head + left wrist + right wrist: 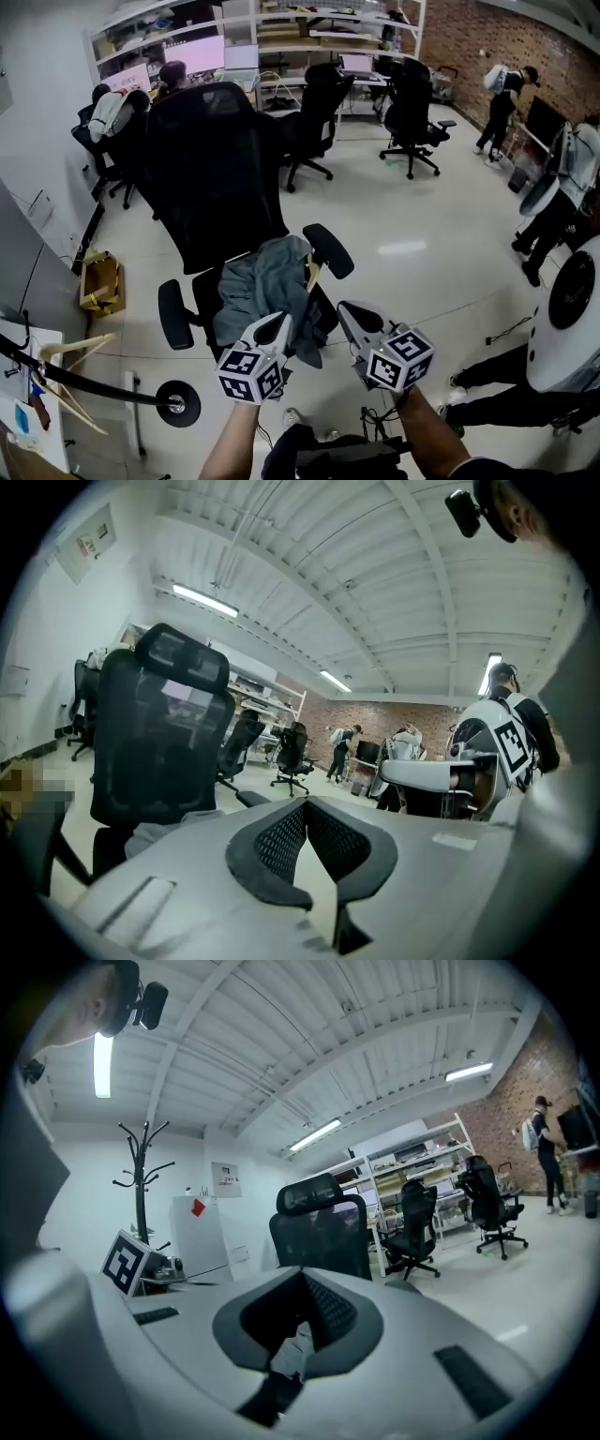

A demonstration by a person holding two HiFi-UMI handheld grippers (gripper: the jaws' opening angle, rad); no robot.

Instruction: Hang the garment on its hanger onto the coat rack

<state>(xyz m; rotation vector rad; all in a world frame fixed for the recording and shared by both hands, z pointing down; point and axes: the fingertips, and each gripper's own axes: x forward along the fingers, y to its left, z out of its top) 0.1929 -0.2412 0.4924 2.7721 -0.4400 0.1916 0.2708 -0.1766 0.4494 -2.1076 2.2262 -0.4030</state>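
A grey-green garment [265, 286] lies heaped on the seat of a black office chair [211, 164], and one end of its wooden hanger [311, 273] pokes out on the right. My left gripper [278, 320] hovers at the garment's near edge, shut and holding nothing. My right gripper [343, 307] is just right of the garment, also shut and empty. The black coat rack [89, 383] shows at the lower left with its round base [178, 403]. In the right gripper view the coat rack [141, 1176] stands at the left, behind the left gripper's marker cube.
Bare wooden hangers [67, 354] hang by the rack. A cardboard box [99, 284] sits on the floor to the left. More office chairs [411, 108] and desks stand behind, and several people [553, 220] are at the right.
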